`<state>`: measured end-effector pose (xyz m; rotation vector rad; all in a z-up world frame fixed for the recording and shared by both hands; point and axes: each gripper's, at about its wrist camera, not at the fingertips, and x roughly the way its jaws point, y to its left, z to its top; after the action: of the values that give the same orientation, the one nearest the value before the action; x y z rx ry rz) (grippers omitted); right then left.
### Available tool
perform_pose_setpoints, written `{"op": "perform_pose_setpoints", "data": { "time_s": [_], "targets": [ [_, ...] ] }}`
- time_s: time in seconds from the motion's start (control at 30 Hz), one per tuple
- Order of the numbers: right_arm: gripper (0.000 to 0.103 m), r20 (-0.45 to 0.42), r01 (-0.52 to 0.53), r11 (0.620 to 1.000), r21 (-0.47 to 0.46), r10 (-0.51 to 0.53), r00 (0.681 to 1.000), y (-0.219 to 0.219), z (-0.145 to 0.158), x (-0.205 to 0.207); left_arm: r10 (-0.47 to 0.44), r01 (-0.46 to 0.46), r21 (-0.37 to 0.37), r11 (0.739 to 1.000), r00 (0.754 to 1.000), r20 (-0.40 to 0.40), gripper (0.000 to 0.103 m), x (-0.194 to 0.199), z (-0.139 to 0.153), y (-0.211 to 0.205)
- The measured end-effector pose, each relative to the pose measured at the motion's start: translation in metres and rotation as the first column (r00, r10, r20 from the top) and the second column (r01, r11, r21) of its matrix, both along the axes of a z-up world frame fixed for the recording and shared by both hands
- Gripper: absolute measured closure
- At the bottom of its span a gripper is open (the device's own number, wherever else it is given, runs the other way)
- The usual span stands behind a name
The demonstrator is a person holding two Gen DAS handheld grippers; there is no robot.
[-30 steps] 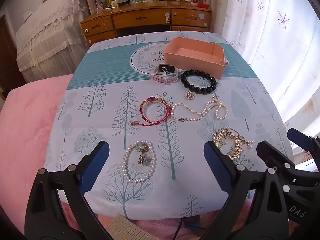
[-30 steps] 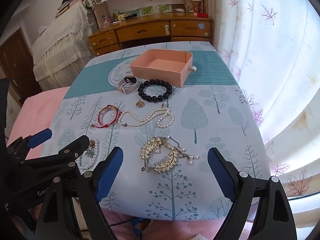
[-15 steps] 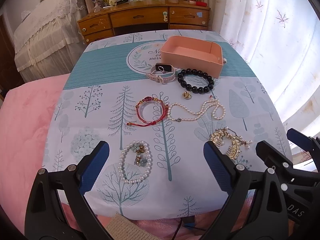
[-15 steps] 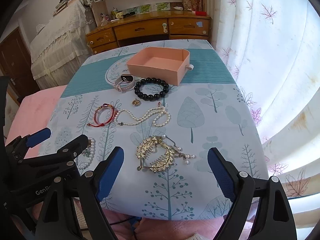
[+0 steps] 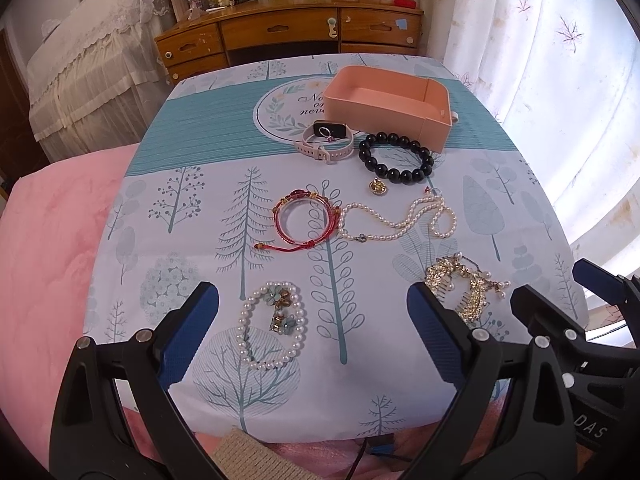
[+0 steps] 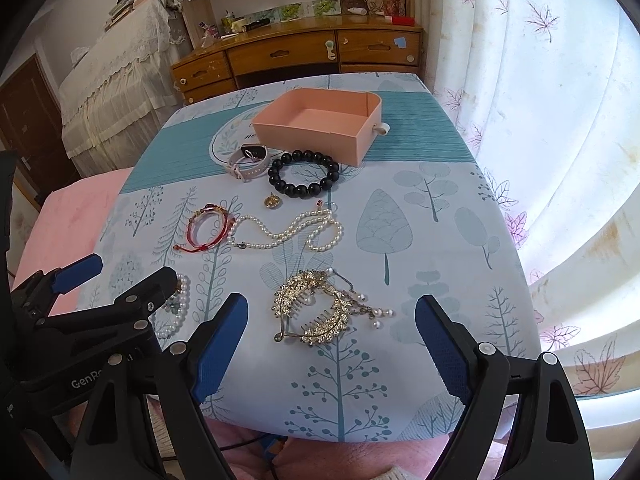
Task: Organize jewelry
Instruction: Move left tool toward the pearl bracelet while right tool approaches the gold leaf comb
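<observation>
Left gripper point(image 5: 312, 332) held low and level, pointing forward, blue-padded fingers point(image 5: 188, 332) spread wide with nothing between them. Right gripper point(image 6: 332, 344) just beside it at the same height, likewise pointing forward, its own blue pads point(image 6: 218, 344) equally far apart and gripping nothing. Both seen side by side in each wrist view, black frames close together but not touching, neither tilted noticeably to either side
</observation>
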<state>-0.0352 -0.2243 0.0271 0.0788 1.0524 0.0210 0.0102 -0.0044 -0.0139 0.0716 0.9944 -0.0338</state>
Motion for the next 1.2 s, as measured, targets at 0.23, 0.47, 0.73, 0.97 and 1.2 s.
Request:
{"op": "perform_pose_setpoints", "data": {
  "time_s": [0.23, 0.47, 0.73, 0.97, 1.2],
  "targets": [
    [0.016, -0.018, 0.005, 1.0, 0.011, -0.005, 1.0, -0.001, -0.008, 0.004, -0.009, 0.009, 0.007, 1.0, 1.0, -0.013, 0.009, 0.006, -0.006, -0.003],
    [0.022, -0.022, -0.007, 1.0, 0.013, 0.008, 1.0, 0.0, -0.013, 0.008, -0.008, 0.009, 0.011, 1.0, 1.0, -0.027, 0.009, 0.01, -0.01, -0.004],
    [0.026, -0.031, -0.021, 0.999, 0.031, 0.022, 0.999, 0.003, -0.017, 0.013, -0.016, 0.016, 0.003, 1.0, 0.999, -0.035, 0.009, 0.012, -0.014, -0.002],
    [0.026, -0.044, 0.0, 0.998, 0.056, 0.003, 0.999, -0.004, -0.019, 0.014, -0.018, 0.018, 0.003, 1.0, 0.999, -0.046, 0.009, 0.012, -0.016, -0.003],
    [0.031, -0.053, -0.012, 0.998, 0.061, 0.015, 0.998, -0.001, -0.022, 0.015, -0.003, 0.003, -0.006, 1.0, 0.998, -0.056, 0.009, 0.013, -0.018, 0.002]
  ]
}}
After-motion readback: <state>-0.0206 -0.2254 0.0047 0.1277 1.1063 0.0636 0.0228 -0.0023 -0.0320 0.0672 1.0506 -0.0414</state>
